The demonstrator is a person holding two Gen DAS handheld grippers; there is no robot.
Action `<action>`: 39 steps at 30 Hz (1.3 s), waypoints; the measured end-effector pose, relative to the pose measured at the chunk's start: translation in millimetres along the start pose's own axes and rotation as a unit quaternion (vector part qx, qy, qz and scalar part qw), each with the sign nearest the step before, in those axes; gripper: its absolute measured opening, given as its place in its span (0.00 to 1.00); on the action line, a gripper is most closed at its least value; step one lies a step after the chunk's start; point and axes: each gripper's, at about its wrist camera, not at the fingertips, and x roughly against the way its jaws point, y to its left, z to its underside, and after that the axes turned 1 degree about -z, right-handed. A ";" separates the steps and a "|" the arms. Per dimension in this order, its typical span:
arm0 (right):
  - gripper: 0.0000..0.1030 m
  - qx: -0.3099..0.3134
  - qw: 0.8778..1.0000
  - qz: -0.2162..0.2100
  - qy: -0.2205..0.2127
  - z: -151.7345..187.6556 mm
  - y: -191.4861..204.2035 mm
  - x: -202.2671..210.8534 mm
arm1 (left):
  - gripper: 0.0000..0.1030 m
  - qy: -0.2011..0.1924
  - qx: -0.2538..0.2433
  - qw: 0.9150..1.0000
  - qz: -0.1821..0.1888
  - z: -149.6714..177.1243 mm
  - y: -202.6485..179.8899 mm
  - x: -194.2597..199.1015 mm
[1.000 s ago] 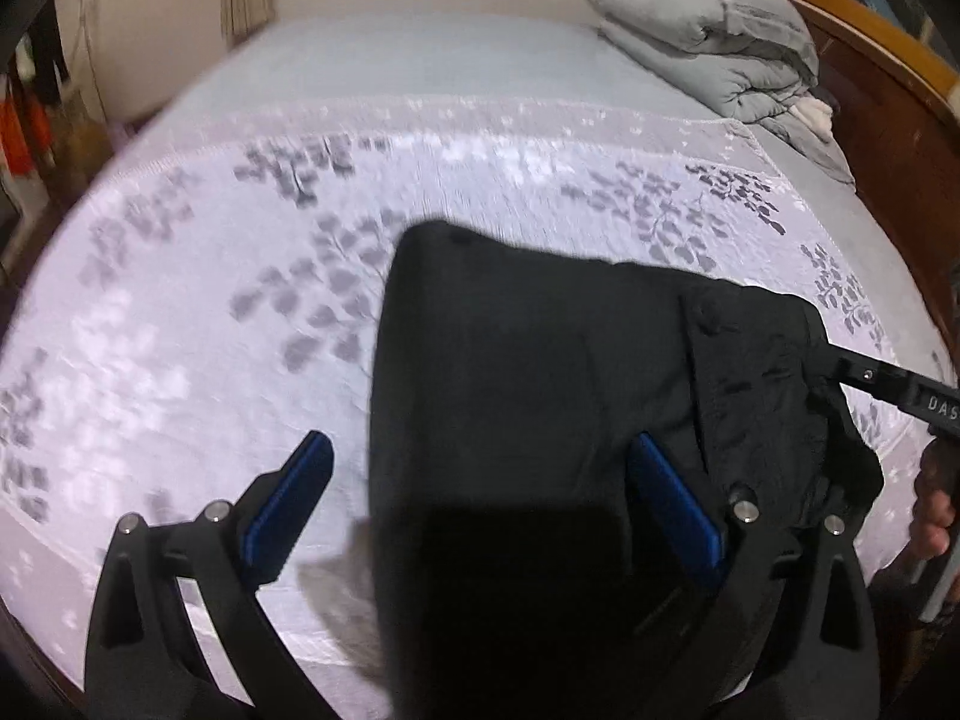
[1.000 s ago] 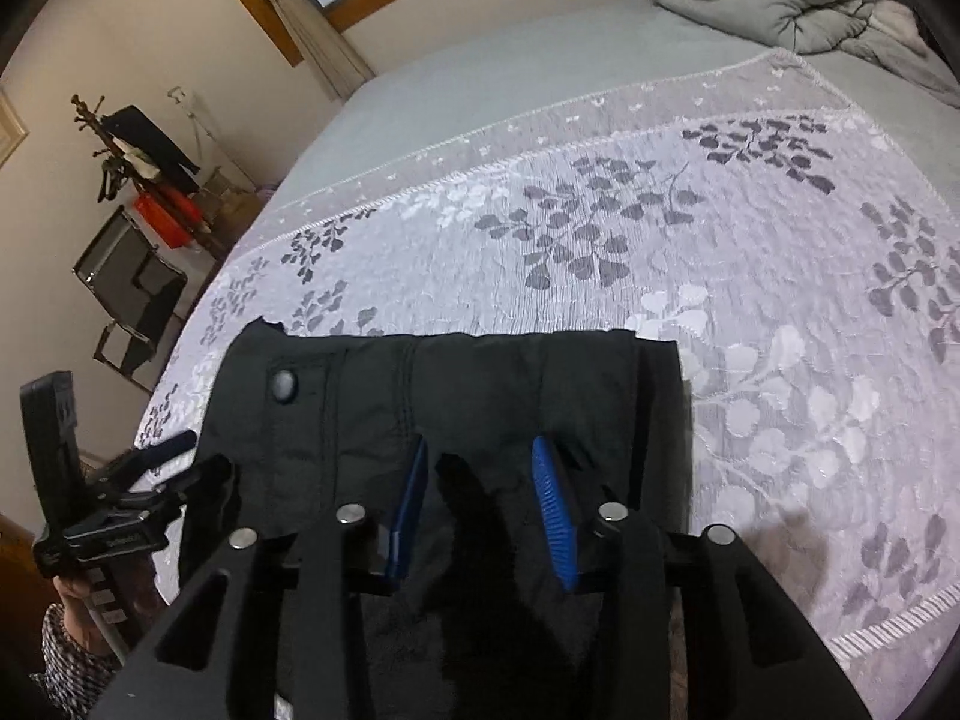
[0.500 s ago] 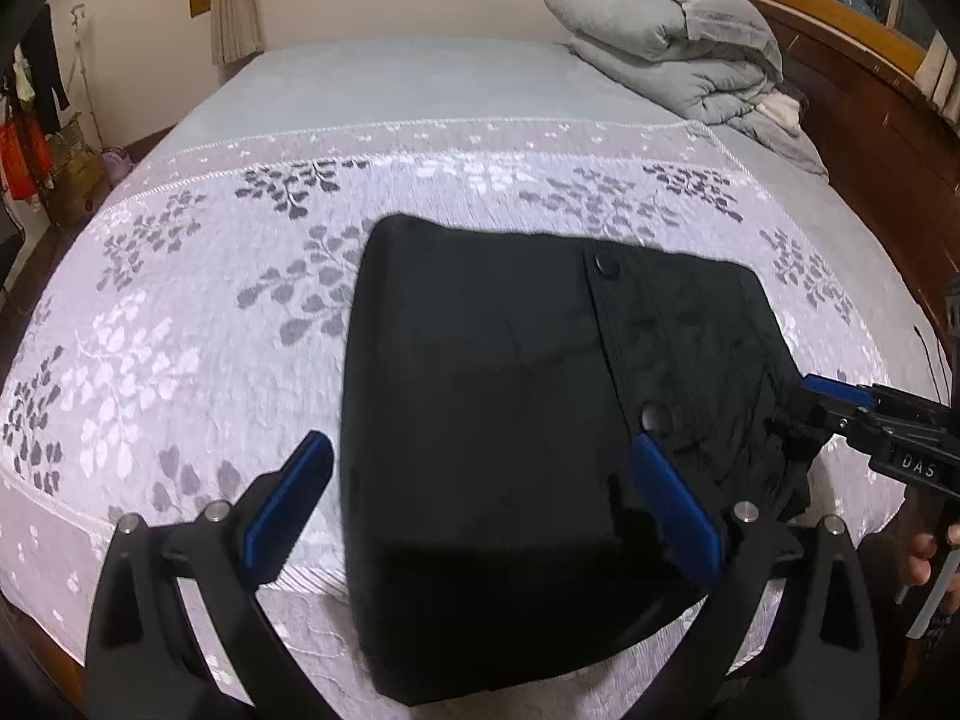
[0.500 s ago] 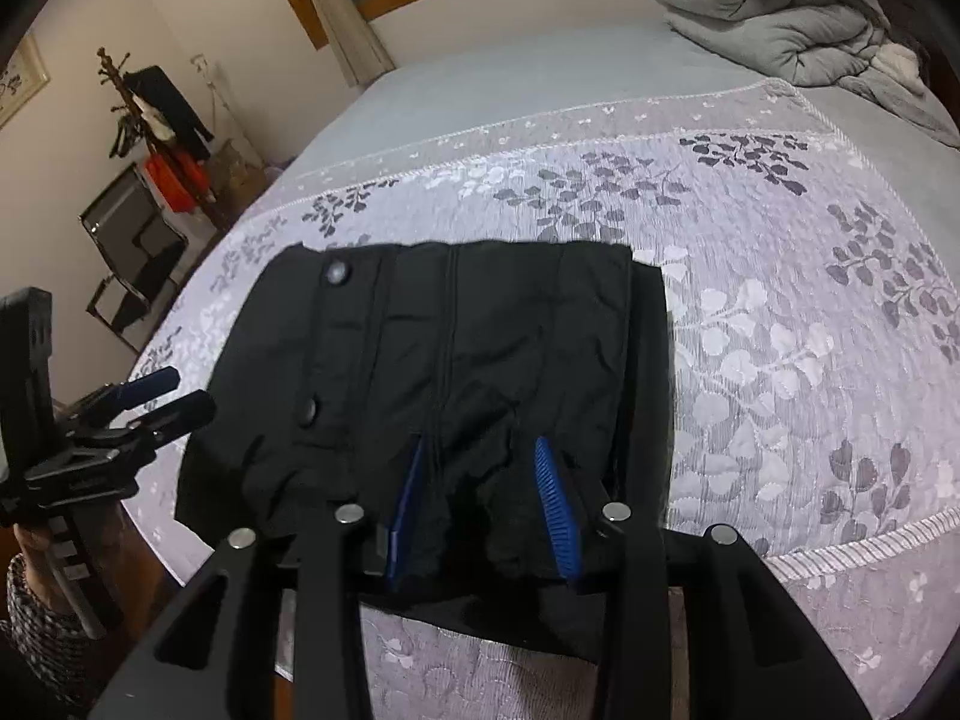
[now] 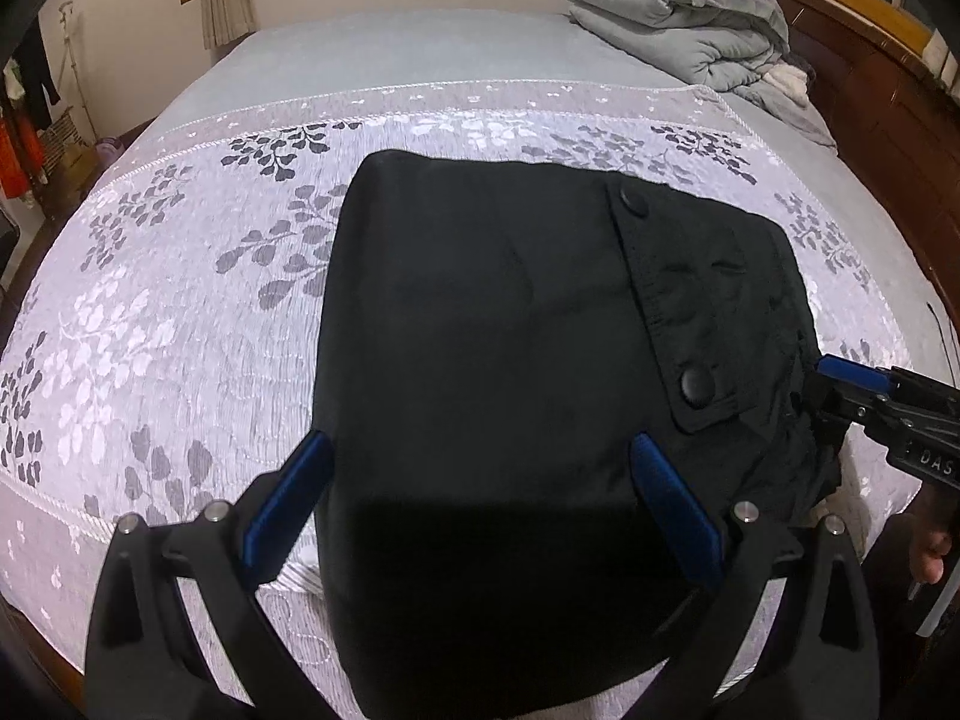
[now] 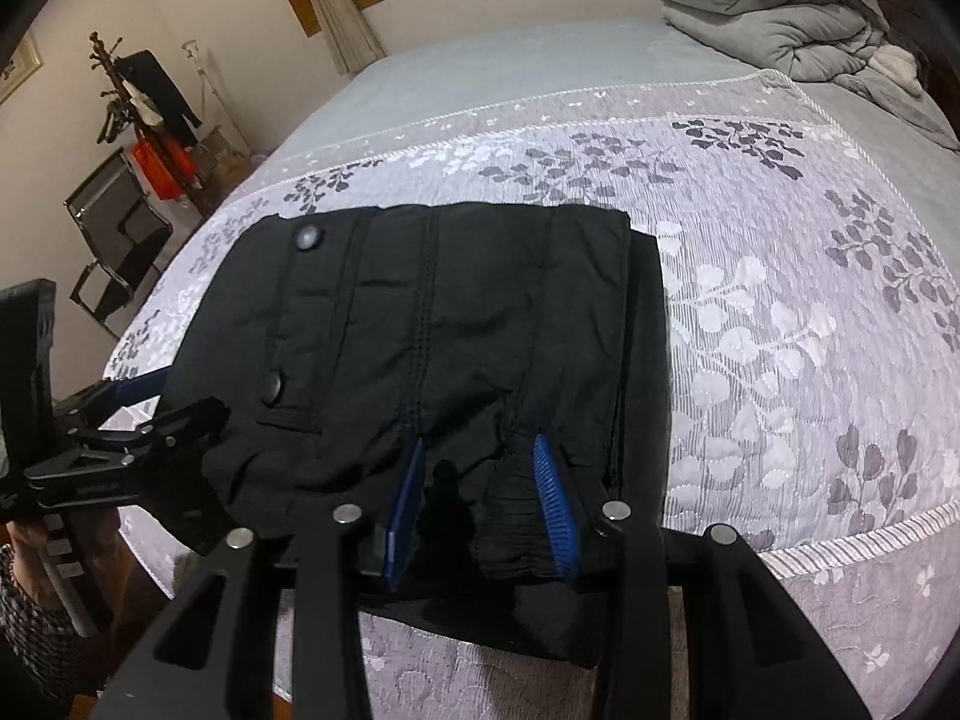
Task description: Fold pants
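- Left wrist view: the black pants [image 5: 498,372], a smooth matte fabric folded into a thick rectangle, are seen lying on the bed [image 5: 420,54], on a quilted lilac coverlet [image 5: 150,324] patterned with grey and white leaf sprays.
- A flap with two round black snaps [image 5: 695,387] is seen on the right part of the pants, where the cloth is more wrinkled.
- The left gripper [image 5: 480,510] is held wide open, its blue-padded fingers [image 5: 675,510] spread across the near edge of the pants with nothing clamped.
- A puffy grey duvet [image 5: 672,18] is bundled at the far right corner.
- Right wrist view: the right gripper [image 6: 480,504] is partly closed, and a gathered, ribbed bunch of the pants [image 6: 456,324] lies between its ridged blue pads; a firm pinch cannot be confirmed.
- The left gripper [image 6: 150,402] is seen at the left edge of the pants, above a hand in a knit sleeve [image 6: 24,594].
- A seam [image 6: 427,312] is seen running down the pants.
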 end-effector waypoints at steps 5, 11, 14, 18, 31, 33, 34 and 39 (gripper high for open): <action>0.38 0.011 1.000 0.008 0.001 1.4 1.7 -3.1 | 0.96 0.001 0.002 1.000 0.001 0.8 0.8 -2.4; 0.38 0.005 1.000 0.005 0.002 0.8 0.6 -3.1 | 0.96 0.005 0.003 1.000 -0.001 -0.5 2.0 -1.2; 0.38 -0.001 1.000 0.000 0.002 0.2 -1.3 -1.8 | 0.96 0.002 0.004 1.000 0.001 -1.1 1.8 3.5; 0.38 -0.006 1.000 -0.004 0.001 0.1 -2.6 0.7 | 0.96 -0.003 -0.005 1.000 -0.001 -1.4 -0.7 9.5; 0.50 -0.005 1.000 -0.020 0.000 -4.6 -5.7 6.9 | 0.96 0.013 -0.012 1.000 0.002 2.7 12.6 2.6; 0.61 -0.018 0.999 -0.028 -0.010 -8.3 -12.3 17.1 | 0.96 0.009 -0.016 1.000 0.010 -0.1 21.0 9.9; 0.61 -0.021 0.999 -0.031 -0.013 -10.0 -15.6 21.2 | 0.96 0.010 -0.012 1.000 0.026 -2.5 30.2 14.2; 0.61 -0.080 0.994 -0.073 -0.021 -20.6 -49.2 36.5 | 0.96 0.031 0.061 0.993 0.098 -11.1 89.6 19.0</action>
